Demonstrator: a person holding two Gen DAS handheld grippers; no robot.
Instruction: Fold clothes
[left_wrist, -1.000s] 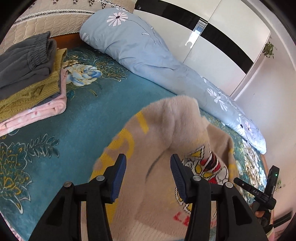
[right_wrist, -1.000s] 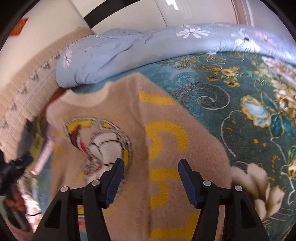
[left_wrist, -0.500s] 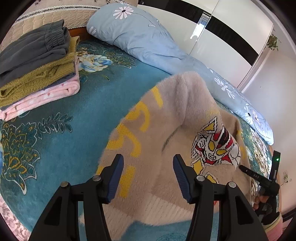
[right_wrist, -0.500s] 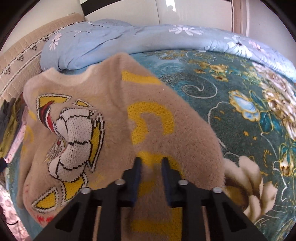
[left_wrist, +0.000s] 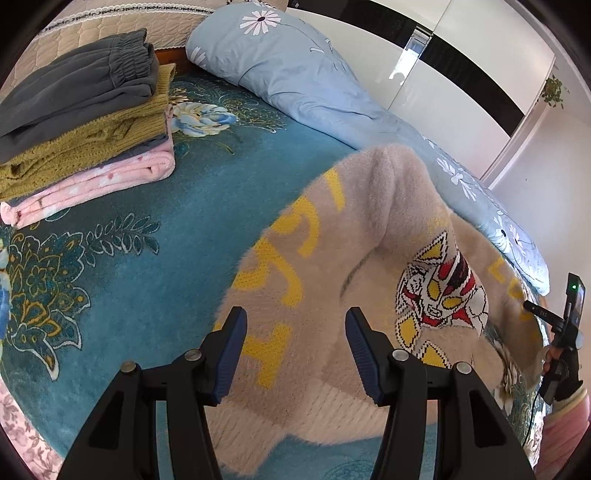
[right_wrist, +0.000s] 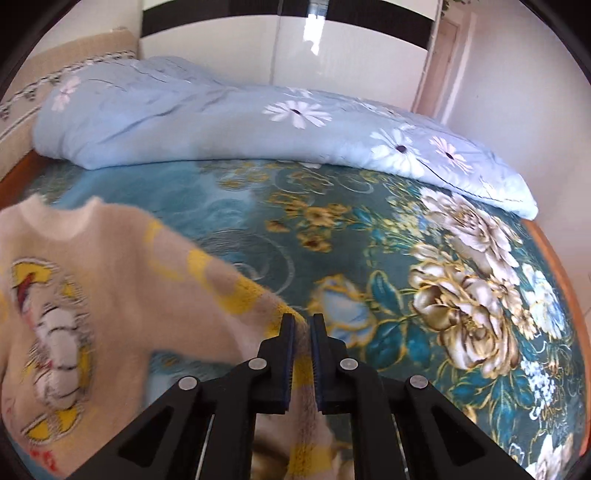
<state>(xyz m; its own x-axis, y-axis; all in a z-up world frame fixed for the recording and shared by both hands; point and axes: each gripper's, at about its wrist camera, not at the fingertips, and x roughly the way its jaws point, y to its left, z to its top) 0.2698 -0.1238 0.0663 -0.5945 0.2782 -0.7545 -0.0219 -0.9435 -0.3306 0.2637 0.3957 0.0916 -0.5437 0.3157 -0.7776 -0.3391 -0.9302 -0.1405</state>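
While a folded stack (left_wrist: 85, 122) sits at the bed's (left_wrist: 155, 295) head end, beige sweater (left_wrist: 332, 280) is mid-fold: right gripper (right_wrist: 302, 325) jaws just closed on its sleeve, left gripper (left_wrist: 295, 325) jaws half-open, empty.

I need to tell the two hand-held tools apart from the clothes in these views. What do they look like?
Both the left tool and right tool have matte black angular arms with silver round rivets and dark blue ribbed pads. The left-wrist view shows a black glove and pink sleeve.
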